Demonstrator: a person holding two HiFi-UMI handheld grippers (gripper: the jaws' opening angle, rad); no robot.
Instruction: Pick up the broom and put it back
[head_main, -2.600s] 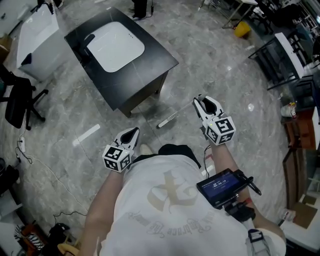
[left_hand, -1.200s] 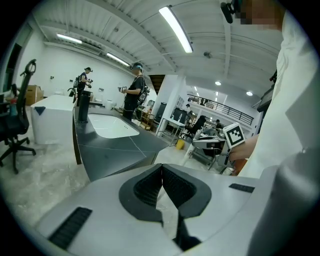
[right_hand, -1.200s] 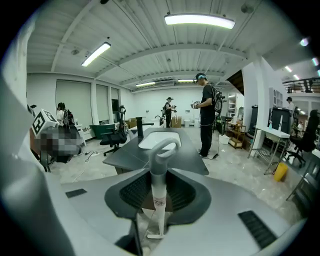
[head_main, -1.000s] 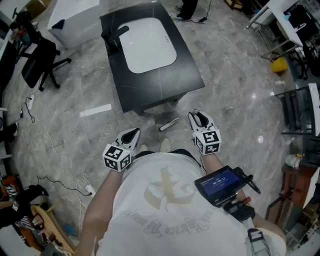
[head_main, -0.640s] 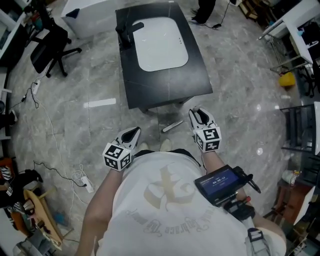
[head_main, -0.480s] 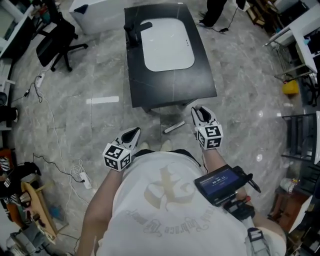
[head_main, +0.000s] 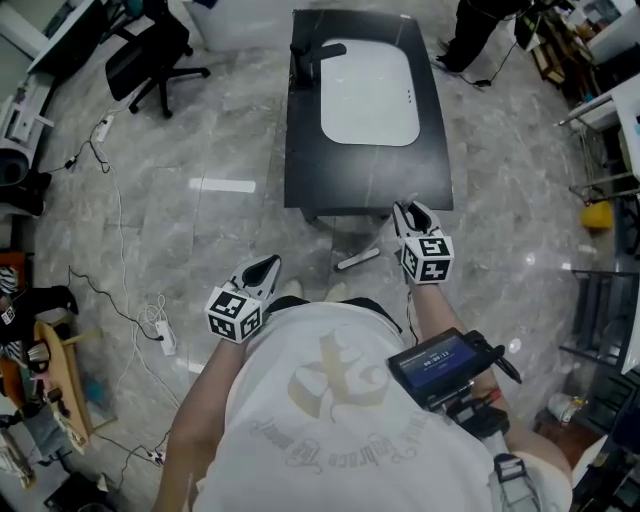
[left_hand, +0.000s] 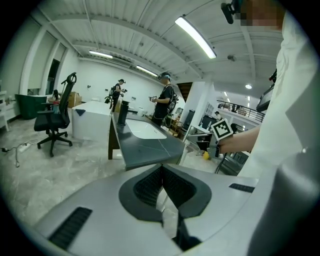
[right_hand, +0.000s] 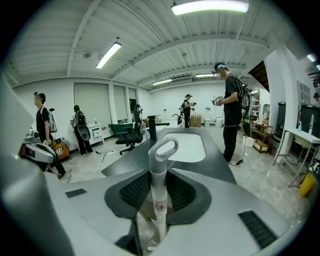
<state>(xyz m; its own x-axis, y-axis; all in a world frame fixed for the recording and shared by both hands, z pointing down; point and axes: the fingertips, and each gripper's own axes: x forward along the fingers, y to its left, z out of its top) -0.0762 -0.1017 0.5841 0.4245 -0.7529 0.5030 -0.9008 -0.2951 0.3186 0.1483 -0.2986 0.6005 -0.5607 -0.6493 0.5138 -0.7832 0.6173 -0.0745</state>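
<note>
Swung square-on to the sink counter (head_main: 310, 150), bringing the right gripper (head_main: 415, 212) nearer its edge. Already pinching the broom handle (right_hand: 159, 180), with left gripper (head_main: 264, 266) pressed together, empty; putting back still to do.

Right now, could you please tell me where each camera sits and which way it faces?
Head view: on the person's head, facing steeply down at counter and floor; shows shirt, left tongs, right tongs.
Left gripper view: on the shut, empty left tongs, facing the counter; shows shirt, right hand.
Right gripper view: on the right tongs, facing the gripped broom handle; no body clearly shows.
Shared: all see the sink.
</note>
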